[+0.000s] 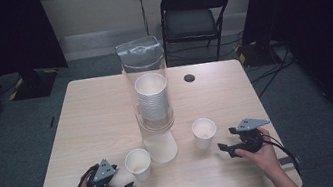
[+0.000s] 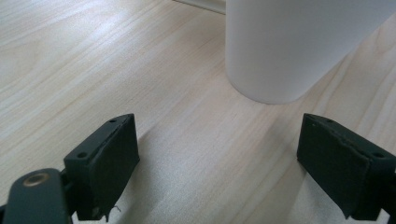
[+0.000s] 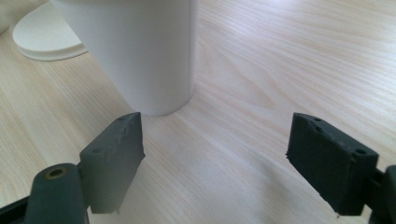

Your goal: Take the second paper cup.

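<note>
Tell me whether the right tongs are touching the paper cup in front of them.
Apart. In the right gripper view the right tongs stand open, and bare table shows between both pads and the paper cup.

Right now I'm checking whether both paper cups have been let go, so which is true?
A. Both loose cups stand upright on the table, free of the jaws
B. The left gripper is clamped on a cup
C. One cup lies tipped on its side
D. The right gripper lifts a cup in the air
A: the left paper cup and right paper cup stand upright on the table, and the left gripper and right gripper are open beside them with nothing between the pads.
</note>
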`<action>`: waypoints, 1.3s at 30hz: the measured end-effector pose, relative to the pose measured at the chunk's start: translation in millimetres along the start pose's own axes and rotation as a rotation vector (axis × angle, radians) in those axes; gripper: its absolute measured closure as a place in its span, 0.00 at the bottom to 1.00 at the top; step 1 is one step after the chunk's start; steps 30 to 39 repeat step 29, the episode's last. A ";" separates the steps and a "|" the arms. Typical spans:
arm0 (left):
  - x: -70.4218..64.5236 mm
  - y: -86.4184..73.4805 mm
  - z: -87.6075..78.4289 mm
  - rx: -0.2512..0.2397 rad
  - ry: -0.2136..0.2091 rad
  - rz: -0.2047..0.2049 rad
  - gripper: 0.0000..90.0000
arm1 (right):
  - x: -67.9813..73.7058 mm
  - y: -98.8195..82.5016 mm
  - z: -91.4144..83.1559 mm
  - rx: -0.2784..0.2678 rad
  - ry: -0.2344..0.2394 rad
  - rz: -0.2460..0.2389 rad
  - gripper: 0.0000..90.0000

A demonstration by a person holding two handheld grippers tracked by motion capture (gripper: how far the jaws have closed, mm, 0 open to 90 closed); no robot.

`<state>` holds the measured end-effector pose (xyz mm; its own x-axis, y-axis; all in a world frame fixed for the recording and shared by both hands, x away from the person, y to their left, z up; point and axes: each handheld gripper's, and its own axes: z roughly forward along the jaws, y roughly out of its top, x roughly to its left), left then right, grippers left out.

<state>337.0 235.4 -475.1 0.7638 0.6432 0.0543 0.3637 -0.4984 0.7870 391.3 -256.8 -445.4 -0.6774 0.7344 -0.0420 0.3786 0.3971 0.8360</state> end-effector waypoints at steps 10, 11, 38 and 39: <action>0.0 0.0 -0.1 0.001 0.000 0.000 0.14 | -6.9 -9.9 -8.1 0.015 -0.013 0.023 0.20; 0.0 0.0 -0.1 0.002 0.000 -0.001 0.14 | -7.6 -10.6 -8.7 0.015 -0.014 0.028 0.20; 0.0 0.0 -0.1 0.002 0.000 0.000 0.14 | -20.4 -25.6 -12.5 0.095 -0.048 -0.005 0.16; 0.0 0.0 -0.1 0.002 0.000 0.000 0.14 | -20.4 -25.6 -12.5 0.095 -0.048 -0.005 0.16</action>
